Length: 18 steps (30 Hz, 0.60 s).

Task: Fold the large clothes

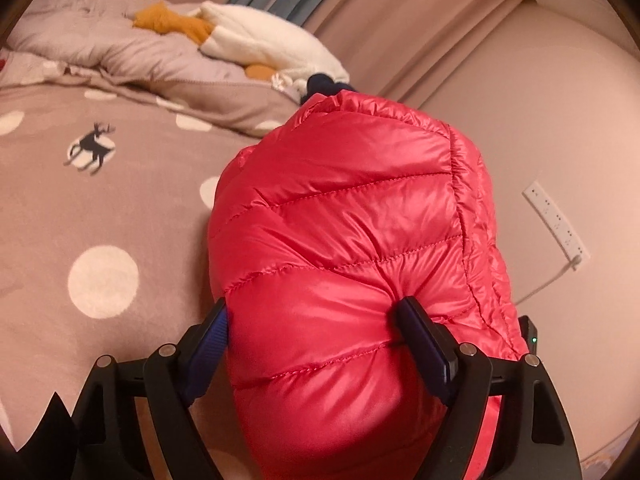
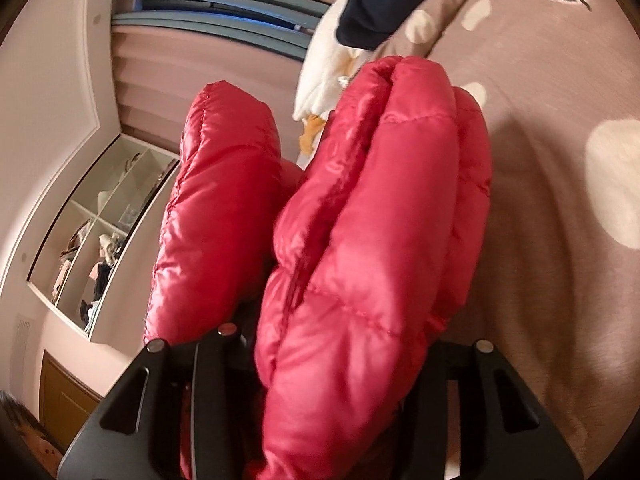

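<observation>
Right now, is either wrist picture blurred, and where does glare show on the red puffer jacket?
Left wrist view: sharp, stitching crisp on the red quilted puffer jacket, soft sheen near its top; fisheye bends the white wall power strip. Right wrist view: motion-smeared, especially the pink pleated curtain; glossy highlights streak the jacket.

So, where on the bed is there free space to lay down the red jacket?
The bedspread is bare left of the red puffer jacket, around the deer print and white dot. It is crowded at the head: pillows, a white and mustard plush and a navy item.
</observation>
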Each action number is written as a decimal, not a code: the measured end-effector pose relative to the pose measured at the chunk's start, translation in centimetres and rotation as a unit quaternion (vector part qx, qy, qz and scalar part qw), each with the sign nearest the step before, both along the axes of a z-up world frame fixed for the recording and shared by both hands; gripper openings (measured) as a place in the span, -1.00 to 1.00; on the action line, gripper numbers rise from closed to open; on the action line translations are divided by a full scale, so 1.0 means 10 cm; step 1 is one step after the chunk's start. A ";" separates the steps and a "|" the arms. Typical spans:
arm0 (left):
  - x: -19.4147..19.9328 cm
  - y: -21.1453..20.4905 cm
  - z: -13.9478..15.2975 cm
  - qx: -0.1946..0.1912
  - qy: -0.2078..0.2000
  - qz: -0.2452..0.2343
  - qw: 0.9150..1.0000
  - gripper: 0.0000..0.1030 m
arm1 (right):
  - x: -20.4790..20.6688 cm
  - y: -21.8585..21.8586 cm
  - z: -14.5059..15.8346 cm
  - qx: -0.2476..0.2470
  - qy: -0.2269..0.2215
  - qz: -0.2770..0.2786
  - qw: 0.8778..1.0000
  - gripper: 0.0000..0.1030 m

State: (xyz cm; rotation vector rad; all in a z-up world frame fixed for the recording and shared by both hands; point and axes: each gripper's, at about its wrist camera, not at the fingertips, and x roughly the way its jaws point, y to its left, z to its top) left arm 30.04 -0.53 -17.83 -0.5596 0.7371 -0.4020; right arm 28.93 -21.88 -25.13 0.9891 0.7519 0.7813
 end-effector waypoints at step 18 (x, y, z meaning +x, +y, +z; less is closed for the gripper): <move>-0.30 0.08 0.50 -0.013 -0.084 0.016 0.996 0.60 | -0.15 0.03 0.41 -0.004 -0.096 0.002 0.995 -0.14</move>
